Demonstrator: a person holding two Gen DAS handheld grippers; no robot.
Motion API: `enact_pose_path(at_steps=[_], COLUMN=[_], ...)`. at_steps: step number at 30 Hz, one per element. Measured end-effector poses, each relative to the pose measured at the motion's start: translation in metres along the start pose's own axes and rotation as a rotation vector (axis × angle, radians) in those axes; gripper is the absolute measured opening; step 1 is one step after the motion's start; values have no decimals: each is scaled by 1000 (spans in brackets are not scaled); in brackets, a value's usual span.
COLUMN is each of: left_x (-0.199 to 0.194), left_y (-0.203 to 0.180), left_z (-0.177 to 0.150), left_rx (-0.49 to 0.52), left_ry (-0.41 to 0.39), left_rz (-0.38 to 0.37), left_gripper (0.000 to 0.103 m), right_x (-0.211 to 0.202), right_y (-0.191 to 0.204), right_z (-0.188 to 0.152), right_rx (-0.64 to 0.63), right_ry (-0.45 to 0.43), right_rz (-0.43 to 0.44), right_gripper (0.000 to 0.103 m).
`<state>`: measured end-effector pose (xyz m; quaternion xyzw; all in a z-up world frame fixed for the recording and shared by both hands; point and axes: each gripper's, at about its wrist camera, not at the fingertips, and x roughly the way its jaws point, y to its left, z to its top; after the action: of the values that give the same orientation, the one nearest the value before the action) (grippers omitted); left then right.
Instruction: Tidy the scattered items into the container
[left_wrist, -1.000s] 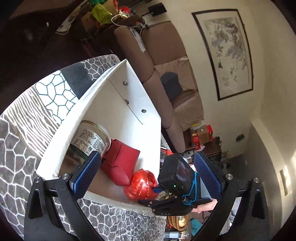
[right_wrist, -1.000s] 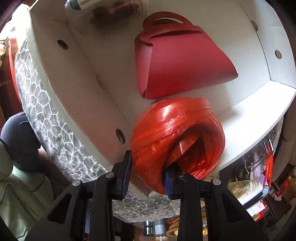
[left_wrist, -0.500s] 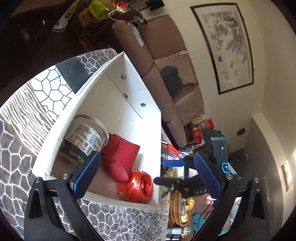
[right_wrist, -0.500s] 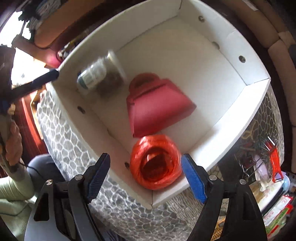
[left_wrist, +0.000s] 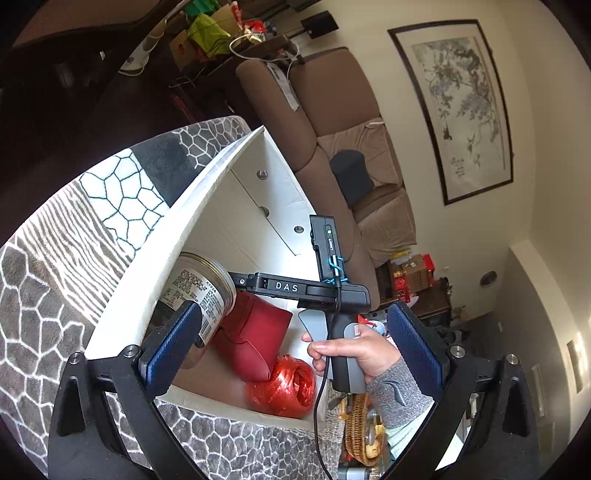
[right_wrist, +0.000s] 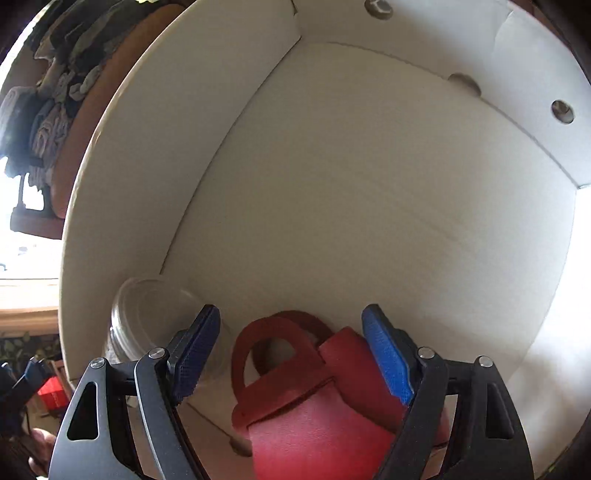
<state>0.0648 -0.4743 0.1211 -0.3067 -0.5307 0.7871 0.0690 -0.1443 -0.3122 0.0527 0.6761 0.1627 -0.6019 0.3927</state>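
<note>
Right wrist view: your right gripper (right_wrist: 291, 354), jaws just opened wide and empty, hangs over the red pouch (right_wrist: 317, 413); dropping lower could knock the jar (right_wrist: 147, 317). Left gripper (left_wrist: 291, 347) open, empty.

white box (left_wrist: 236, 206) | red pouch (left_wrist: 255, 343) | red twine ball (left_wrist: 284, 384) | grey honeycomb cloth (left_wrist: 55, 258)

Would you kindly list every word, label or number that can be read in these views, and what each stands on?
"DAS": white letters on the black bar of the right gripper, held over the white cardboard box.
Printed label on the round clear jar with the metal lid: too small to read.
Small red tag on the grey handle: blurred, unreadable.
Writing on the framed ink painting: too small to read.
Right wrist view: no text.
</note>
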Motion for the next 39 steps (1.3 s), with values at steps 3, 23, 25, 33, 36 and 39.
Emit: enact_pose_path(at_steps=[3,23,25,33,36,39], left_x=[2,6,8,28,40,51], left_y=[-1,-1,-3,-17,-22,-29], left_z=[-1,-1,-2,-14,-20,-29], left_rx=[3,8,20,73,89,126], left_ry=[9,18,27,99,127,157], left_rz=[-3,11,14,43,39,70], left_gripper=[101,101,101,101,101,101], right_x=[3,21,23,-59,-95,-118], right_y=[3,-5,-2,-9,-14,-9], right_z=[-7,-34,-40,-64,-93,-129], right_rx=[22,247,235,199,165,108], right_ry=[48,-43,-52,-236,-323,-404], right_rz=[103,280,285,255,184,70], right_gripper=[84,86,86,86,87,91])
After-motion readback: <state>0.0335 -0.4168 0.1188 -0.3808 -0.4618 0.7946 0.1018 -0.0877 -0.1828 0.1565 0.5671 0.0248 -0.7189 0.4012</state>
